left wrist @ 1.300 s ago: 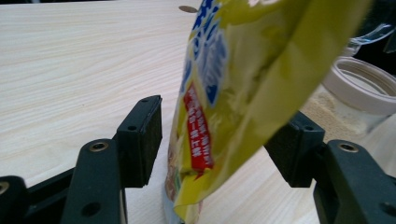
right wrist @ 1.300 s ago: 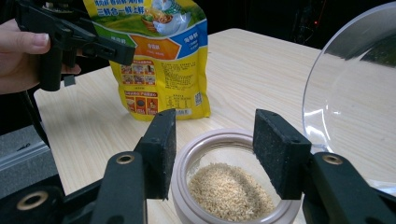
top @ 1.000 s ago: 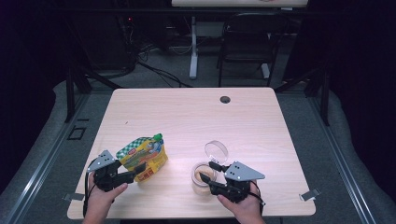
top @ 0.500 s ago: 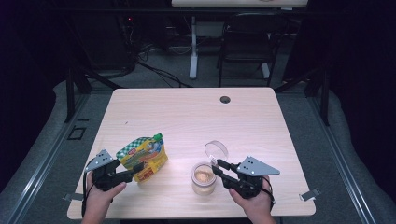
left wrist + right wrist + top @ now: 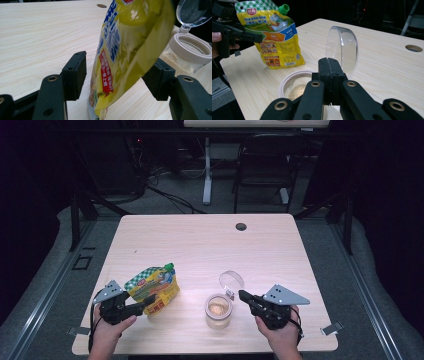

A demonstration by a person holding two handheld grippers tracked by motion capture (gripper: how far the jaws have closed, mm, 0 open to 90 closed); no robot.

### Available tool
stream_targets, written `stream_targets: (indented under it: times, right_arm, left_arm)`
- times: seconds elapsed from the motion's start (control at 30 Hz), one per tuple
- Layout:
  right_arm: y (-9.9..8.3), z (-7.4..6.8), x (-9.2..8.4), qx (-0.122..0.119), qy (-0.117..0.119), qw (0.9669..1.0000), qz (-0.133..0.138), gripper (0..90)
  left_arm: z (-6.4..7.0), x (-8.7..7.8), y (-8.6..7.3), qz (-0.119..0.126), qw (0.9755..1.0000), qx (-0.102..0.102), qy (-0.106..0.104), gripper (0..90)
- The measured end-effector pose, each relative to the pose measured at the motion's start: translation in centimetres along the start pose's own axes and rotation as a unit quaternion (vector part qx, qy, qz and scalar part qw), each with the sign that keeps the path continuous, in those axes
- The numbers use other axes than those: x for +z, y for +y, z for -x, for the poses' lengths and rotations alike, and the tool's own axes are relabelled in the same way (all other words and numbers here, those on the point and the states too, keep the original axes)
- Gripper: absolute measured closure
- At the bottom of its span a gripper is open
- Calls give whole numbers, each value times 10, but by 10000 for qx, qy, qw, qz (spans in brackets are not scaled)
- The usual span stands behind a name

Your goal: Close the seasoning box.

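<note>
A yellow spout pouch [image 5: 152, 287] with a green cap stands on the table's near left. My left gripper [image 5: 145, 302] is open around its lower part. In the left gripper view the pouch [image 5: 130, 45] leans on the right jaw, and the left pad [image 5: 75, 72] stands slightly apart from it. A small jar [image 5: 218, 310] of pale granules sits at the near middle, its clear hinged lid [image 5: 231, 281] flipped up. My right gripper [image 5: 242, 295] is just right of the jar. Its jaws have just been closing and now meet with nothing between them [image 5: 329, 62].
The wooden table [image 5: 200, 245] has a round cable hole [image 5: 241, 226] near its far edge. A black chair [image 5: 265, 160] and cables stand on the floor beyond. The table's front edge lies close under both hands.
My right gripper has drawn back to the right, away from the jar, and its jaws have closed. The pouch, jar and left gripper have stayed put.
</note>
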State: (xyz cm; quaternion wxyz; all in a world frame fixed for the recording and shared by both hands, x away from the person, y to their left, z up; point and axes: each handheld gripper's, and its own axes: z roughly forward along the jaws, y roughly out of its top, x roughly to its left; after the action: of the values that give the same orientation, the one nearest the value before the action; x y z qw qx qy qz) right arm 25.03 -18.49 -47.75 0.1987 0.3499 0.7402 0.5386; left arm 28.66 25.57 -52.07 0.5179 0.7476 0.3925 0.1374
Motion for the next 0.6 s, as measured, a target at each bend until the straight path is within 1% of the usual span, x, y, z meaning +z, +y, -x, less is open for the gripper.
stream_targets:
  times: [0.17, 0.2, 0.33, 0.37, 0.43, 0.6]
  right_arm:
    - [1, 5, -3, 42, -92, 9999, 2, 900]
    - [0, 6, -4, 99, -98, 9999, 54, 900]
    - [1, 11, -8, 131, -186, 9997, 45, 900]
    - [1, 11, -8, 171, -203, 9996, 84, 900]
    - [1, 14, -9, 171, -229, 9996, 56, 900]
    - [-1, 18, -10, 255, -312, 9992, 74, 900]
  left_arm:
    - [0, 1, 0, -20, 10000, 5, -7, 395]
    - [0, 1, 0, -27, 10000, -13, -12, 395]
    - [0, 1, -1, -40, 10000, 8, -13, 395]
    - [0, 1, -1, -47, 10000, 11, -13, 395]
    - [0, 1, 0, -62, 10000, 15, -15, 395]
    - [0, 1, -1, -63, 10000, -1, -15, 395]
